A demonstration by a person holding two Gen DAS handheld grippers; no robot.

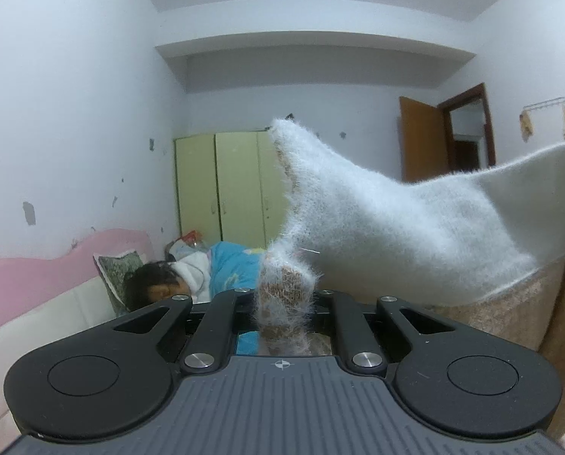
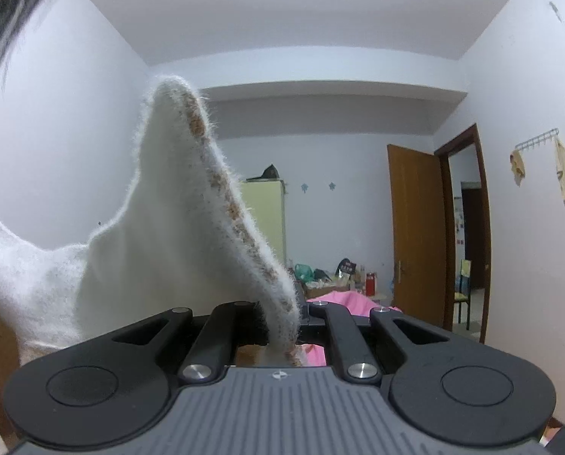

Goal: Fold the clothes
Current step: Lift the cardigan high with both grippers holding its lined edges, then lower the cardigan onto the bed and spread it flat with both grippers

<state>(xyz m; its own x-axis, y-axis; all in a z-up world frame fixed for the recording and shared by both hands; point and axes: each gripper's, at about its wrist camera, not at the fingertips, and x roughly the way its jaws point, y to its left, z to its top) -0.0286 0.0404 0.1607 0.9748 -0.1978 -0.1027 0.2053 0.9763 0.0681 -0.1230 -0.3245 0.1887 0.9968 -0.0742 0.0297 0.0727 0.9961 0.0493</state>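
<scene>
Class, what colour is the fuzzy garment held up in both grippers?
White fluffy garment with a tan-brown reverse side; clearest in the left wrist view.

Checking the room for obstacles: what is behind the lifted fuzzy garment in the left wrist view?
Behind the fuzzy white garment: a pale green wardrobe and an open brown door, both partly covered. The wall between them is hidden.

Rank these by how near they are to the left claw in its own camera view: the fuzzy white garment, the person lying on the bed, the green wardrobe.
1. Fuzzy white garment: pinched in the left claw itself, spreading up and to the right.
2. Person lying on the bed: just beyond, low on the left.
3. Green wardrobe: against the back wall, behind the person.
</scene>
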